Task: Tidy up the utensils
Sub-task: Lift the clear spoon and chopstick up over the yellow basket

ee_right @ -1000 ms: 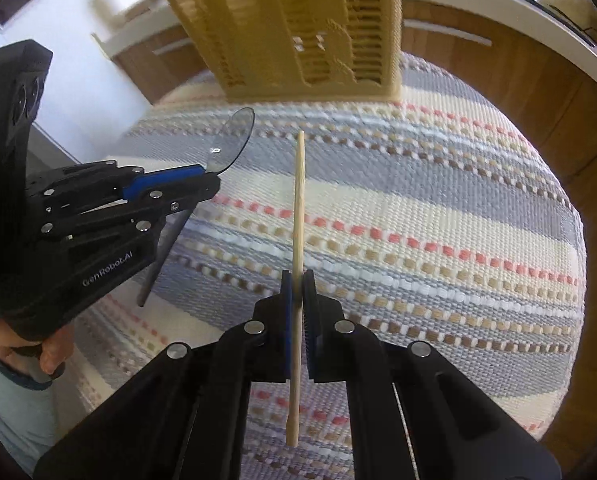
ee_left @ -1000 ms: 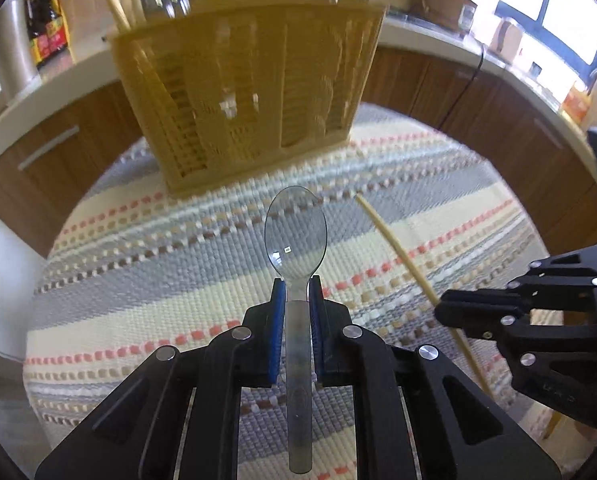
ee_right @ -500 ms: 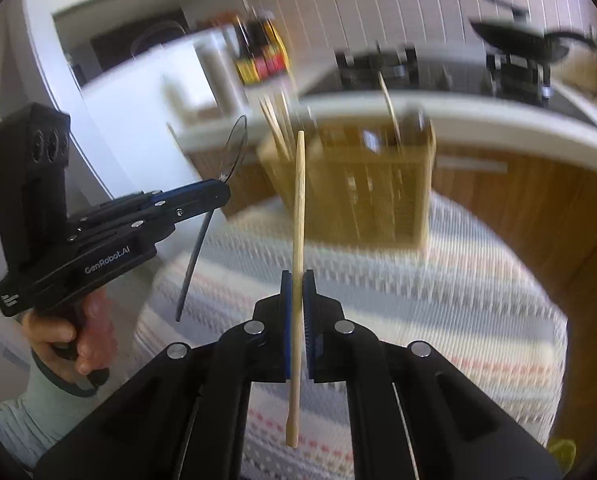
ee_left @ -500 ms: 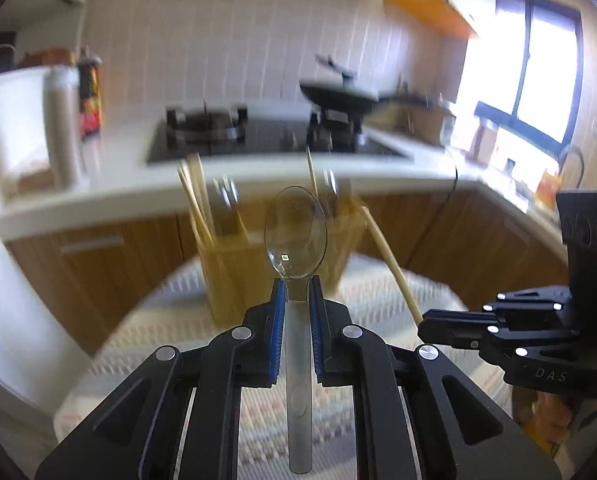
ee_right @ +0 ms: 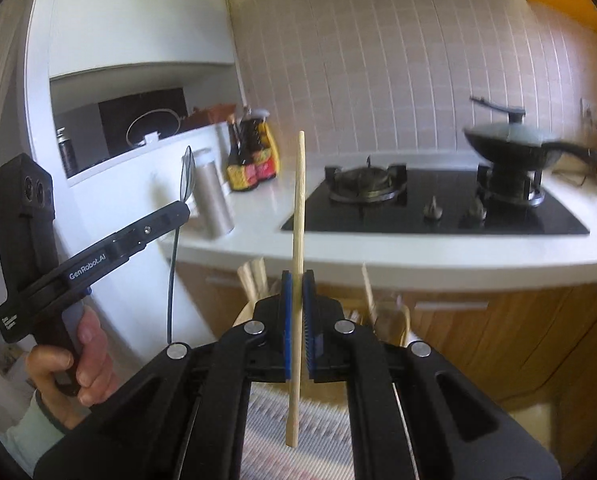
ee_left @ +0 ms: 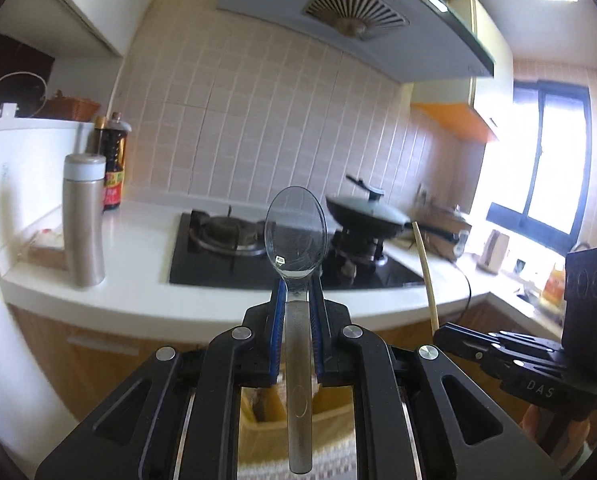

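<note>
We have the left gripper (ee_left: 296,292) clamped on the neck of a clear spoon (ee_left: 295,236), bowl up and forward, handle trailing back between the fingers. In the right wrist view that same gripper (ee_right: 178,212) reaches in from the left, held by a hand (ee_right: 68,364), with the spoon (ee_right: 188,176) seen edge-on above its tip.

Our right gripper (ee_right: 297,280) is closed on a chopstick (ee_right: 297,208), which stands nearly upright through the pads, its lower end hanging over the striped mat (ee_right: 266,428). From the left view the chopstick (ee_left: 425,272) rises from the right gripper (ee_left: 442,332) at the right edge.

Both utensils are held in the air in front of the counter (ee_right: 418,252). Below the fingers sits the yellow holder (ee_left: 330,420), its rim mostly hidden by them; blurred sticks (ee_right: 252,276) poke up from it, probably more chopsticks. Behind are the hob (ee_right: 434,204), a pan (ee_right: 514,144) and a flask (ee_left: 83,216).
</note>
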{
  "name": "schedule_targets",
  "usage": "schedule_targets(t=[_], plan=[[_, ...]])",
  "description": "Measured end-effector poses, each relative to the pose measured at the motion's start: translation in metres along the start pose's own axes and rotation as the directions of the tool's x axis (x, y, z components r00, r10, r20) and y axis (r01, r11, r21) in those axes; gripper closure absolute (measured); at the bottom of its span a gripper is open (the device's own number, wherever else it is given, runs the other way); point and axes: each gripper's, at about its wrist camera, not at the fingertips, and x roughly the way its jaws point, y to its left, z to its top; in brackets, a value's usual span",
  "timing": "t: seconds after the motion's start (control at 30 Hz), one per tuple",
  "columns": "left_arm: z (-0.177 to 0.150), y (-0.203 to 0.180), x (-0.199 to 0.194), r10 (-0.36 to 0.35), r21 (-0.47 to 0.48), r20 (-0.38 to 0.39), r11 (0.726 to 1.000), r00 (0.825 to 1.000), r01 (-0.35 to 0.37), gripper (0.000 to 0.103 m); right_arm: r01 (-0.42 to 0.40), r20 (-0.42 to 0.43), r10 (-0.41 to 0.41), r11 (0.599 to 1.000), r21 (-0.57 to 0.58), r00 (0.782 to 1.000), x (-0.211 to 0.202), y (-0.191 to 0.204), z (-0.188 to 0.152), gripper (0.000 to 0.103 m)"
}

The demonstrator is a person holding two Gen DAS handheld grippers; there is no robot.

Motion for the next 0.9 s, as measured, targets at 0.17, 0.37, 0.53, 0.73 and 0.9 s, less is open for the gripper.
schedule_targets(t=[0.17,0.37,0.53,0.73,0.9], plan=[[-0.006,0.001,0.025,0.013,0.017,0.046,1.000,0.999,-0.014,0.093,0.088,0.097,-0.084,0.995,-0.038,0.992,0.014,-0.009,0.009,0.099],[-0.019,0.000,0.051,0.052,0.044,0.084,0.997,0.995,-0.056,0.093,0.184,0.188,-0.175,0.982,-0.034,0.967,0.038,-0.028,0.007,0.099],[-0.031,0.000,0.064,0.084,0.065,0.106,0.994,0.991,-0.091,0.093,0.221,0.217,-0.209,0.975,-0.032,0.954,0.054,-0.037,-0.007,0.099],[-0.041,0.006,0.073,0.106,0.043,0.118,0.993,0.987,-0.111,0.093,0.262,0.254,-0.254,0.965,0.005,0.933,0.066,-0.047,-0.027,0.099],[-0.048,0.012,0.078,0.109,0.028,0.114,0.993,0.987,-0.113,0.093,0.254,0.260,-0.250,0.967,0.021,0.933,0.074,-0.054,-0.038,0.099]])
